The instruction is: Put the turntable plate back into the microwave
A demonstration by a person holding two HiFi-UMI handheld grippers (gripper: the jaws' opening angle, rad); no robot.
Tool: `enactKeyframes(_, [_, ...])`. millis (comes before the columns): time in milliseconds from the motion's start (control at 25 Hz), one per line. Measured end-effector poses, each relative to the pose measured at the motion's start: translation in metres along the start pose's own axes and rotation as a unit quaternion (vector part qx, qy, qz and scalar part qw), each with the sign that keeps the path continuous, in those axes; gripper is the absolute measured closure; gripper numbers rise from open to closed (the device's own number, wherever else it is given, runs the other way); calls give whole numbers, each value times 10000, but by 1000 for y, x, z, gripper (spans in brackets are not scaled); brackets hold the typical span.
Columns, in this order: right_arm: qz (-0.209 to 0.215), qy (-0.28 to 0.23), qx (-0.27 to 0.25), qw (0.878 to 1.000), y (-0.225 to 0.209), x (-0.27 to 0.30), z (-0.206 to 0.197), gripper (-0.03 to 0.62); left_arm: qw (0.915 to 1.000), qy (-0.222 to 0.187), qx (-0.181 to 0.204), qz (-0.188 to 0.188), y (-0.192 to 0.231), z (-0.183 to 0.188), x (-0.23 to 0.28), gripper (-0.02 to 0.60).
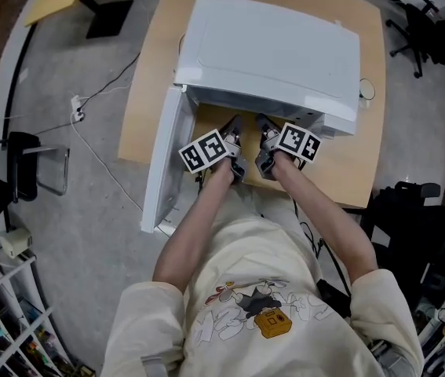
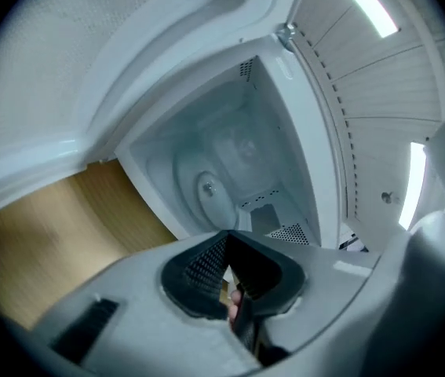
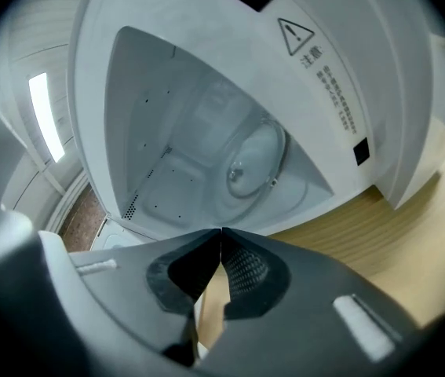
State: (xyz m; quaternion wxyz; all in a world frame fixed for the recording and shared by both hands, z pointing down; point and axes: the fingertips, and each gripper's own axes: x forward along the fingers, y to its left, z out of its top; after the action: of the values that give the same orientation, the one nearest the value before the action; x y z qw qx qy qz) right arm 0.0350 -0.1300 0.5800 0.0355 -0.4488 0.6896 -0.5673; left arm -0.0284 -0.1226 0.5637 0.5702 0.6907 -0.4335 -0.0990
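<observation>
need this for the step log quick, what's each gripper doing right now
Left gripper: jaws closed, holding nothing.
Right gripper: jaws closed, holding nothing.

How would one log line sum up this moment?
door: open | turntable plate: inside microwave | left tool: shut, empty | right tool: shut, empty

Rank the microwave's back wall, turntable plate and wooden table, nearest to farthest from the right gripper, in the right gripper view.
1. wooden table, just past the jaws, lower right.
2. turntable plate, inside, mid-depth.
3. back wall, deepest inside, behind the plate.
</observation>
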Motion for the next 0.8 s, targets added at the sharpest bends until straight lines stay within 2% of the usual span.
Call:
enactKeyframes(80, [48, -20, -253, 9997, 10, -1, -1, 586, 9988, 36, 479, 57, -4, -3, -7, 584])
enactKeyframes(160, [-42, 38, -630, 9980, 18, -4, -5, 586, 9931, 198, 1136, 218, -7, -9, -13, 584])
enactKeyframes(280, [-274, 104, -1028, 9943, 25, -12, -10, 588, 9751, 499, 2092, 536, -11, -18, -20, 584])
enactKeyframes(360, [-362, 141, -1355, 9900, 30, -16, -15, 588, 9636, 609, 2524, 642, -14, -22, -26, 584])
enactKeyframes(560, [-660, 147, -2166, 9739, 31, -29, -30, 588, 9402, 890, 3183, 829, -15, -33, -37, 584])
enactKeyframes(800, [-1105, 63, -2471, 9626, 24, -40, -50, 588, 9251, 1163, 3516, 837, -10, -45, -48, 583])
